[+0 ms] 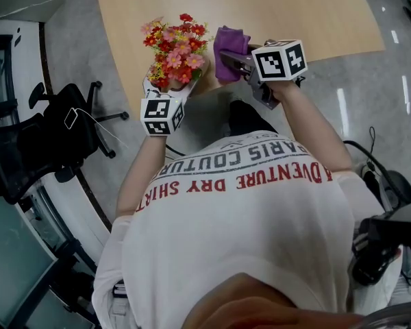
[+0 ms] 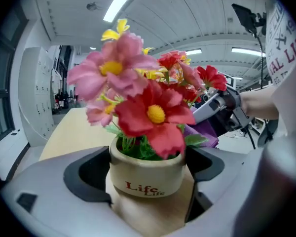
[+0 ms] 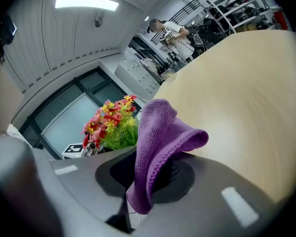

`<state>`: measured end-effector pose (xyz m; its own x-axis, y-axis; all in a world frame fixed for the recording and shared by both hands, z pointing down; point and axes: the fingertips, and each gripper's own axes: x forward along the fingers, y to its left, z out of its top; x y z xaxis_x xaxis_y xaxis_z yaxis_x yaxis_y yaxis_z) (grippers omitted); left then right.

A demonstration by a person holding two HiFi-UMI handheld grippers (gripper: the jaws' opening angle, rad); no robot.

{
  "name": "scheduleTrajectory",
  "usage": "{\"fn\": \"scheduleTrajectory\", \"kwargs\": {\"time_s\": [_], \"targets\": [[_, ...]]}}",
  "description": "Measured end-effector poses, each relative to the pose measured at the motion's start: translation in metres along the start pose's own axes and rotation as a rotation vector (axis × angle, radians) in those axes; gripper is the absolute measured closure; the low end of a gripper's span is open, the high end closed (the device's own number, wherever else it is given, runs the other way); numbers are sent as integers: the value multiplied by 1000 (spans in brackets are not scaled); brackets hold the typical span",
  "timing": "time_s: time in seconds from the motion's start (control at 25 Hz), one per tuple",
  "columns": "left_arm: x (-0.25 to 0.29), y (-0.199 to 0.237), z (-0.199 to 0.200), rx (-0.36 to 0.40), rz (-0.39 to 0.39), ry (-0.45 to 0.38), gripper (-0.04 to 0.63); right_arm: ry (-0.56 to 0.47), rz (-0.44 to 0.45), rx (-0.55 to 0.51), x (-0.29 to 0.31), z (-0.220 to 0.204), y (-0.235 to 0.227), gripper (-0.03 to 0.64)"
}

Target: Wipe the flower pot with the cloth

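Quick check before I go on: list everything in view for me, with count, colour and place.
flower pot: one, cream with red lettering, at the table's near edge
flowers: one bunch, pink, red and yellow, in the flower pot
cloth: one, purple, over the table, right of the flowers in the head view
table: one, light wood, in front of the person
office chair: one, black, on the floor left of the table
bystander: one, white top, far background of the right gripper view
shirt: one, white with print, bottom of the head view
left gripper: one, grey, jaws on the flower pot's sides
right gripper: one, grey, shut on the cloth
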<state>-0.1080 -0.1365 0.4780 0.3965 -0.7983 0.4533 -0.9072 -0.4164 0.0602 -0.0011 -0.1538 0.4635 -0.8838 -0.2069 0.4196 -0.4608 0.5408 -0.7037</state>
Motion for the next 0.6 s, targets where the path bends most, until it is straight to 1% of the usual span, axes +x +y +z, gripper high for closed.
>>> {"fn": "scheduleTrajectory", "kwargs": {"time_s": [0.16,0.44,0.6], "targets": [[-5,-5,1,55,-101,10,104,8,21,-11,0,5,11,580],[-5,5,-6,128,-240,50,104,48,71,-20,26,9,16,580],[-8,-1,-4,171,-317,69,103,82,107,-27,33,12,24,580]]}}
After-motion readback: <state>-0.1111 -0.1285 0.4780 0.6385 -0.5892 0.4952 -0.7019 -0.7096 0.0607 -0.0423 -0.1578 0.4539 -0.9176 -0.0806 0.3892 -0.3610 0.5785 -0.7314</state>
